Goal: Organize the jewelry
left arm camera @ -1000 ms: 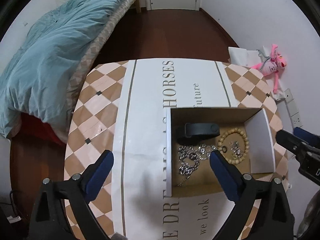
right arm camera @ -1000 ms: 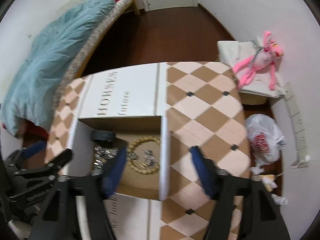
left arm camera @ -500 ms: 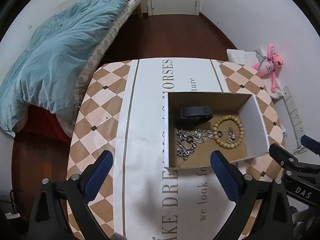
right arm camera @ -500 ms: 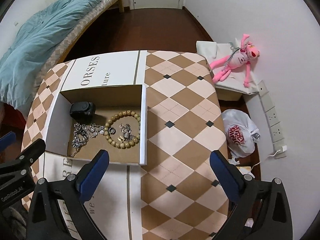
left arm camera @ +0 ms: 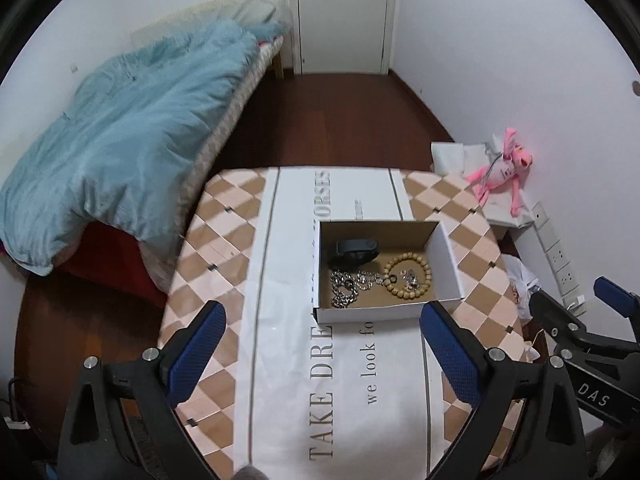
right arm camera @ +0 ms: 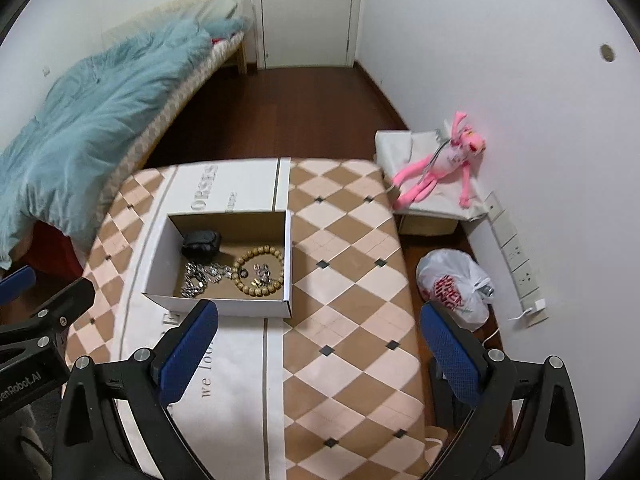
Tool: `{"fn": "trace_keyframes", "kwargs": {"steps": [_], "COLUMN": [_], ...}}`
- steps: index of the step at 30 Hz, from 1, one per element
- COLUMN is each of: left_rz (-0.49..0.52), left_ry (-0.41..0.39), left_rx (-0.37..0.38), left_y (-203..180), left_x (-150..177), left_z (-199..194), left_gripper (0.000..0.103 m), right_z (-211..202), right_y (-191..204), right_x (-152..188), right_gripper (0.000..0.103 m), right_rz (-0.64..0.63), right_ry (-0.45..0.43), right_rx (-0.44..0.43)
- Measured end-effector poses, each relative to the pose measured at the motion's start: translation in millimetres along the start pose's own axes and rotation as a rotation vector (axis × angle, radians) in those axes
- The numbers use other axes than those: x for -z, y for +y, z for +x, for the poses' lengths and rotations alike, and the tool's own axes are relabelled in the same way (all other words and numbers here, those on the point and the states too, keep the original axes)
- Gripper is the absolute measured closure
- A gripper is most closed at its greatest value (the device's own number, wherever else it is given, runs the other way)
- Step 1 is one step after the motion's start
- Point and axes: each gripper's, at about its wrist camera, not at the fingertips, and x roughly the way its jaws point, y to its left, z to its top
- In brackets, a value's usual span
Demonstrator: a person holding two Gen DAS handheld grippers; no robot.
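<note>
My left gripper [left arm camera: 320, 344] and right gripper [right arm camera: 318, 338] both hang spread wide above the table [right arm camera: 344, 248], holding nothing. One white box [left arm camera: 384, 314] sits on the cloth, holding one wooden bead bracelet [left arm camera: 408, 276], one silver chain [left arm camera: 348, 286], one black pouch [left arm camera: 356, 250] (plus small rings too tiny to count).
</note>
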Motion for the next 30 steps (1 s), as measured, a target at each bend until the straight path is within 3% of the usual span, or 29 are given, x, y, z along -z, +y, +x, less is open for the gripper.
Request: {"fn": "trace_keyframes", "kwargs": {"steps": [8,14,22,30], "left_rz": [0.006,0.003,-0.024,-0.032], "left_ry": [-0.112,-0.136,-0.139,-0.129], "left_rx": [-0.032,-0.026,-0.026,-0.043], "left_y": [-2.7,-2.6,3.3,5.3], "left_x": [7.2,14.3,26.2,34.7], "left_z": [-70.5,-105.5,-129.7,-136.8], "left_gripper": [0.003,0.003,0.003,0.003], "right_z": [-73.8,-115.3,-152.4,-159.3], "right_y": [-9.5,-12.5,-12.5,-7.2], "right_x": [7.8,18.1,28.5,33.9], "right_gripper": [0.001,0.0,0.0,0.0], "right_rz": [0.008,0.013,0.014,-0.003], "right_ry": [-0.095,-0.128,-0.159,-0.151], "right_rx": [0.001,-0.009,-0.001,-0.012]}}
